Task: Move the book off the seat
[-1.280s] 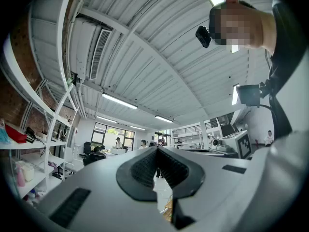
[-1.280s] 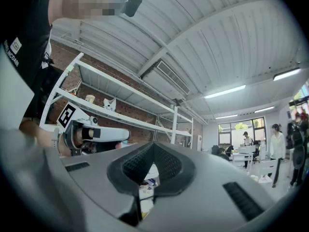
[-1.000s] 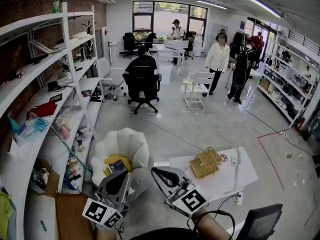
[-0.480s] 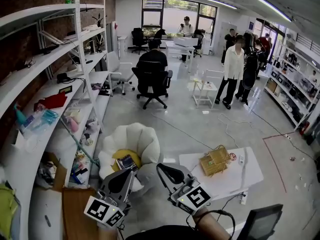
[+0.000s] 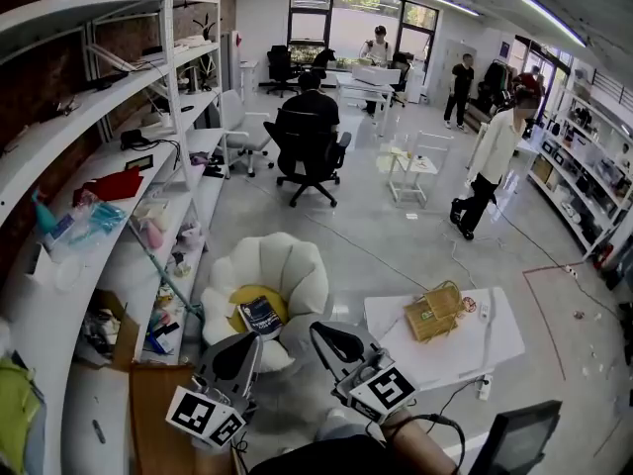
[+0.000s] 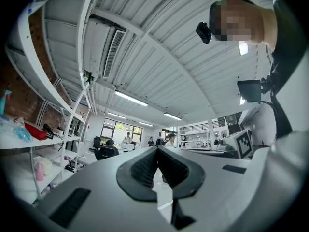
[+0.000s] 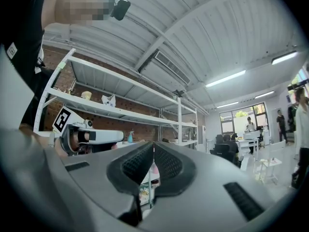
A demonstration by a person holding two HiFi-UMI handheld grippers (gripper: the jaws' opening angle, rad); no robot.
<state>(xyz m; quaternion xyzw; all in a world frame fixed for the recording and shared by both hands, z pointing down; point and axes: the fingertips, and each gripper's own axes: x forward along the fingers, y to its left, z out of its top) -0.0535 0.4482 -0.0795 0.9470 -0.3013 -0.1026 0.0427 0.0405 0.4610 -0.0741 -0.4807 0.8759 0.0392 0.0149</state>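
The book (image 5: pixel 260 316) lies on a yellow cushion (image 5: pixel 240 302) in the white shell-shaped chair (image 5: pixel 287 268), toward the seat's front and tilted a little. Everything else is placed from that chair. The left gripper (image 5: pixel 247 342) hangs just in front of the chair's near edge, close below the book but not touching it. In its own view its jaws are pressed together with nothing between them (image 6: pixel 157 151). The right gripper (image 5: pixel 322 334) sits beside the chair's right front corner, between the chair and a white table (image 5: pixel 495 342). Its jaws are likewise closed on nothing (image 7: pixel 153 148). On the table, right of the chair, stands a wicker basket (image 5: pixel 435 312). White shelves (image 5: pixel 59 295) run along the chair's left side. Well beyond the chair, a person sits in a black office chair (image 5: pixel 309 151).
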